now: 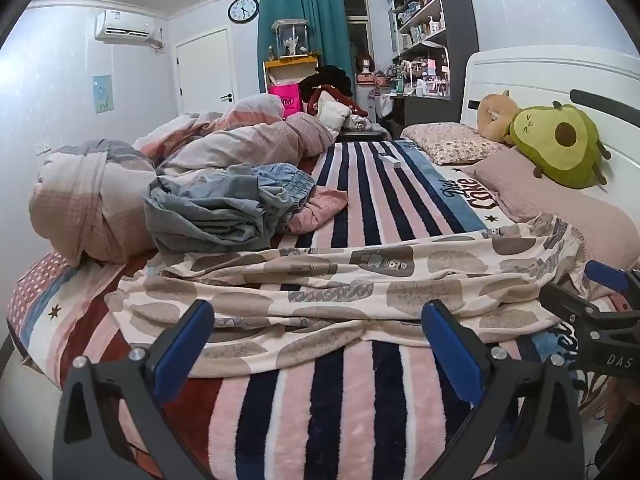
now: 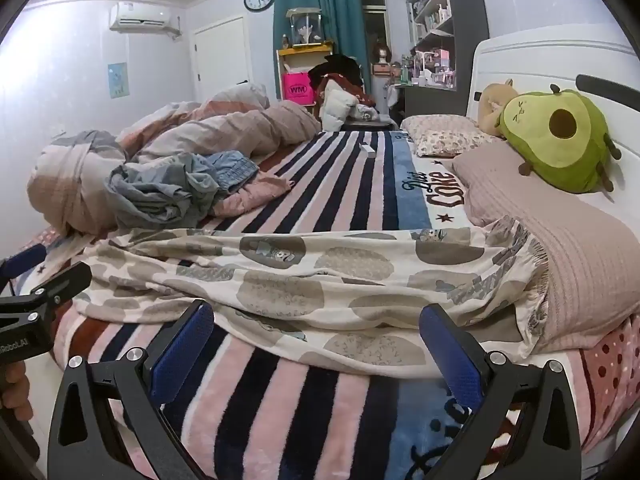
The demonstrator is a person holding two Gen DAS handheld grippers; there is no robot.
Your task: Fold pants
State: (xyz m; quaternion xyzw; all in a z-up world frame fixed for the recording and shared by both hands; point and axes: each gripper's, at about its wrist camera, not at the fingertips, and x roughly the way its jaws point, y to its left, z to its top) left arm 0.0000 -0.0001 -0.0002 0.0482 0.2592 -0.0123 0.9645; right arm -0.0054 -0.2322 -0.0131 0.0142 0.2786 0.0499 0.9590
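Pants (image 1: 340, 284) (cream w/ grey-brown blotches) lie spread crosswise on the striped blanket (image 1: 320, 400) near the bed's front edge, wrinkled, unfolded. In the right wrist view the gathered waistband end (image 2: 520, 264) rides up against the long mauve pillow (image 2: 580, 248); the other end trails off toward the left side of the bed.

Left hand-held gripper (image 1: 316, 344): fingers wide apart, holding nothing, just short of the pants' near hem over bare blanket. Right hand-held gripper (image 2: 316, 344): also spread apart, empty, tips at the near edge of the fabric; can't tell if the pads touch it.

Open room: bare striped blanket between pants & front bed edge, plus a long open strip beyond the pants toward the far end. Left side crowded by rolled duvet (image 1: 92, 200) & a heap of blue-grey clothes (image 1: 224, 204), close to but apart from the pants. Right side hemmed in by the pillow, avocado plush (image 1: 560, 144) & headboard (image 1: 540, 76).

Hard to make out: how the legs overlap under the folds, a small white object (image 1: 392, 159) far up the blanket. Each gripper is cut off at the frame edge in the other's view.
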